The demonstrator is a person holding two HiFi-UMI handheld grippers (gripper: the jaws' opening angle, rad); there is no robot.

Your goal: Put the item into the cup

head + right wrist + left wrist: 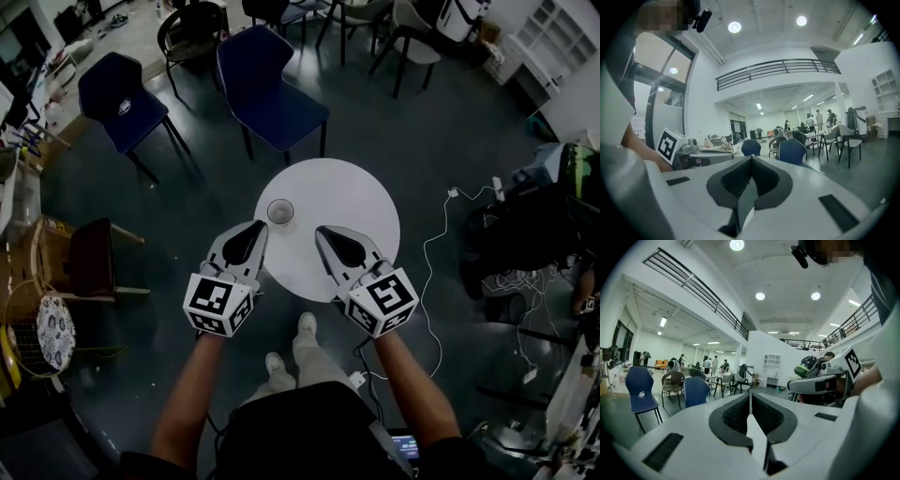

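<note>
A small clear cup [280,212] stands upright near the left rim of the round white table [347,202]. No other object shows on the tabletop. My left gripper [260,226] hovers just below the cup, at the table's near-left edge, jaws shut with nothing between them. My right gripper [322,232] is held over the table's near side, to the right of the cup, also shut and empty. In the left gripper view the jaws [750,398] meet in a closed seam and point out across the room. The right gripper view shows its jaws [750,160] pressed together the same way.
Two blue chairs [271,90] [123,101] and a black chair [191,34] stand beyond the table. A dark brown chair [91,257] stands at the left. White cables [433,246] trail on the floor to the right. The person's feet [291,347] are below the table's near edge.
</note>
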